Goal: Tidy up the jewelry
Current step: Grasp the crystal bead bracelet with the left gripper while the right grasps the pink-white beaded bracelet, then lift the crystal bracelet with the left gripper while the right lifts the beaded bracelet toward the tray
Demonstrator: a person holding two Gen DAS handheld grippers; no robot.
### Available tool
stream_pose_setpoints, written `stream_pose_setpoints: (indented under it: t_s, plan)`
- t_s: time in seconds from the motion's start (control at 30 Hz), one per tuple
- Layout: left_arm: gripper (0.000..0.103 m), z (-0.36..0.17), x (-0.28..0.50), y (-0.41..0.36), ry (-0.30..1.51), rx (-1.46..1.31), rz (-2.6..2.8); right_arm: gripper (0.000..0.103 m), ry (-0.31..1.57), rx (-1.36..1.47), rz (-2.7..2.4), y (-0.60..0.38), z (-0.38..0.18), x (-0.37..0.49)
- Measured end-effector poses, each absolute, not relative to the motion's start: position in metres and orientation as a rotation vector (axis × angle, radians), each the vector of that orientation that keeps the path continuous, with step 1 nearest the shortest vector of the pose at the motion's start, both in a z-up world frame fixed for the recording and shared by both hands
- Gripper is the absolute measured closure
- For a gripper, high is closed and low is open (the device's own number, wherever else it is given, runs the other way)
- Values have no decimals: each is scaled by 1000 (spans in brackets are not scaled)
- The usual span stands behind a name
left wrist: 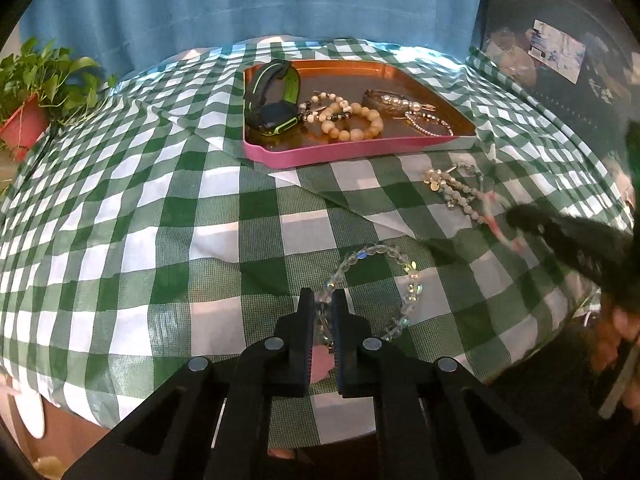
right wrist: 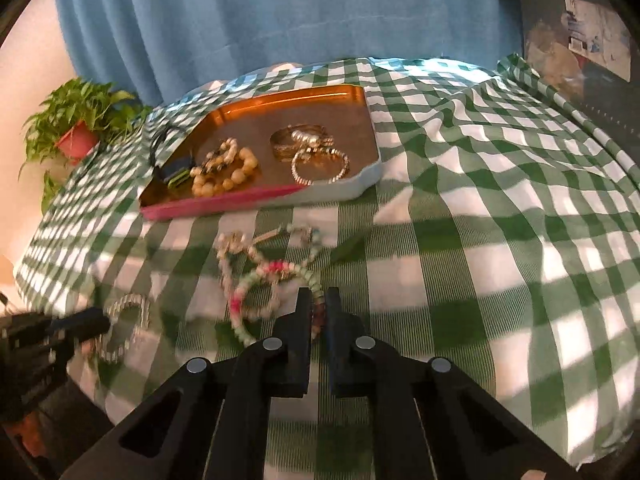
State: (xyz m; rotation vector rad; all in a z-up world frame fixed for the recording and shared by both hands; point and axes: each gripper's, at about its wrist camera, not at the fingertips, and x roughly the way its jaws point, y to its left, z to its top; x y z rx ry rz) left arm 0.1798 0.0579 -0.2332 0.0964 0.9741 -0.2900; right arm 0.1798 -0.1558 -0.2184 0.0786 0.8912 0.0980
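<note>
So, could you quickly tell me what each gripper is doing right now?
Left gripper: shut on the clear bead bracelet.
Right gripper: shut on the green bead bracelet.

Right claw (left wrist: pixel 516 220) blurred in left view; smartwatch (right wrist: pixel 176 170) partly hidden by tray rim.

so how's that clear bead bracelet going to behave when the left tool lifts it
The clear bead bracelet looks strung, not rigid, so it will probably sag into a hanging loop from the left tool, which is shut on one side of it. Its glassy round beads may be slippery, so it could slide in the pads. It looks light.
</note>
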Motion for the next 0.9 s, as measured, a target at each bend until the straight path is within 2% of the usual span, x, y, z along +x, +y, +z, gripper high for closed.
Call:
stream_pose_setpoints:
  t_s: [0.23, 0.57, 0.63, 0.73, 0.9]
  plan:
    - [95, -225, 172, 65, 965, 1, -314, 98, 894, 36, 129, -150, -212, 143]
    - [92, -237, 178, 63, 971, -47, -335, 96, 907, 36, 102, -158, -216, 150]
    - [95, -237, 177, 61, 960, -31, -333, 96, 891, -20, 86, -151, -217, 148]
    - [96, -234, 177, 55, 980, 26, -301, 96, 869, -63, 79, -146, -219, 145]
    - [96, -230, 174, 58, 1015, -40, -289, 98, 874, -22, 80, -153, -217, 145]
